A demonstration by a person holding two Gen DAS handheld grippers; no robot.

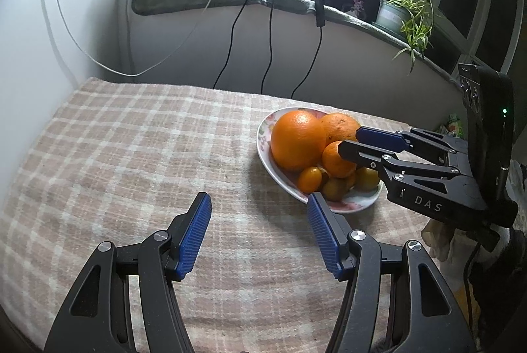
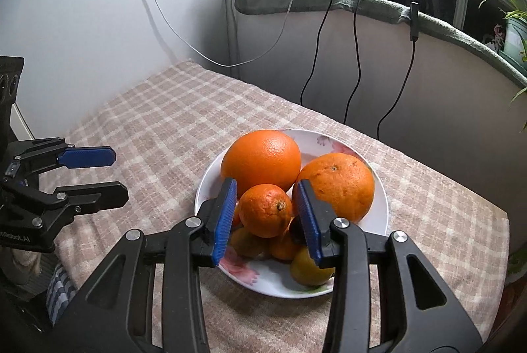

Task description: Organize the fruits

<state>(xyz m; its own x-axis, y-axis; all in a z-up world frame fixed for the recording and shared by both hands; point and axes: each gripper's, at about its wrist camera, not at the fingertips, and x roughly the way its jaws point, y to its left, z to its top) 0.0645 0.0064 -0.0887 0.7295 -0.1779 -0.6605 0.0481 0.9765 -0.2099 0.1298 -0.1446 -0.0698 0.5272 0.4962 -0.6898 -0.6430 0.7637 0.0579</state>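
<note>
Small orange bracketed on the plate, not yet gripped.

My right gripper [image 2: 266, 214] sits over the plate [image 2: 210, 181], its fingers [image 2: 227, 214] partly open either side of the small orange [image 2: 265, 209], which rests on top of the little fruits at the plate's near side, in front of the two big oranges [image 2: 262, 157]. I see narrow gaps at both pads, so I judge nothing is held. Next I must either close squarely on it or back off cleanly, without nudging the pile. My left gripper [image 1: 260, 234] hangs left of the plate over bare cloth, fingers wide apart and empty. The table [image 2: 158, 109] wears a soft checked cloth; behind the plate run a wall, dangling cables, a dark window and a potted plant [image 1: 406, 7].
</note>
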